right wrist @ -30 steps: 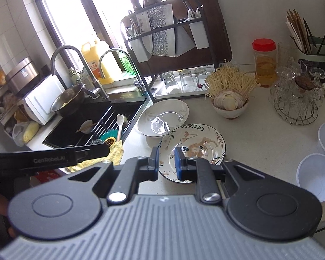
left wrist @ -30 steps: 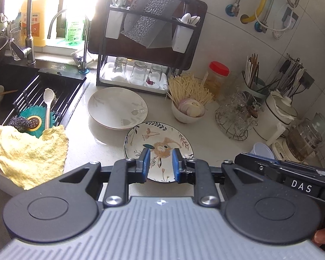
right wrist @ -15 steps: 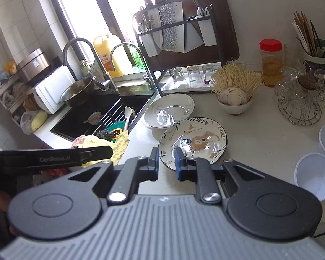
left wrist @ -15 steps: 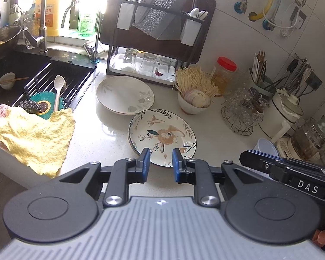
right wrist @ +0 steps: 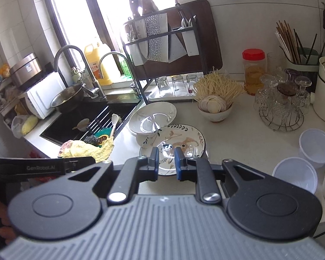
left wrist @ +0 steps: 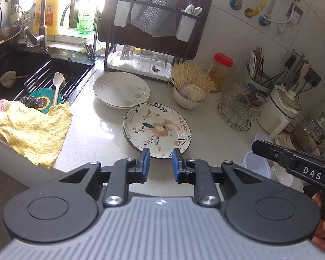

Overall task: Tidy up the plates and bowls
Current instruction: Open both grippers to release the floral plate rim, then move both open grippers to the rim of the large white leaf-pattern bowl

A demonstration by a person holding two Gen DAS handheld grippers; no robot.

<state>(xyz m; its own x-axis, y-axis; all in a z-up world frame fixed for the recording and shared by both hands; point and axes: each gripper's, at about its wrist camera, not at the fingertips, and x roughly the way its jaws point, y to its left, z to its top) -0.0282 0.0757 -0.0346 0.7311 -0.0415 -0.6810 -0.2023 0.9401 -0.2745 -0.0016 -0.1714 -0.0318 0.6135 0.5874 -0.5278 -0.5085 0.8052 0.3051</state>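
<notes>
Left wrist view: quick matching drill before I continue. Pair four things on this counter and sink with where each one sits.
Things:
1. floral plate
2. white spoon
3. yellow cloth
4. red-lidded jar

Places:
A. draped over the sink's front edge
B. on the rack across the sink
C. behind the bowl of noodles, near the wall
D. on the counter just ahead of the left tongs

Pairs: 1-D, 2-B, 3-A, 4-C

Harsh blown-out daylight from the window (right wrist: 110,10), glare on plates, fisheye bending at soft edges.
</notes>
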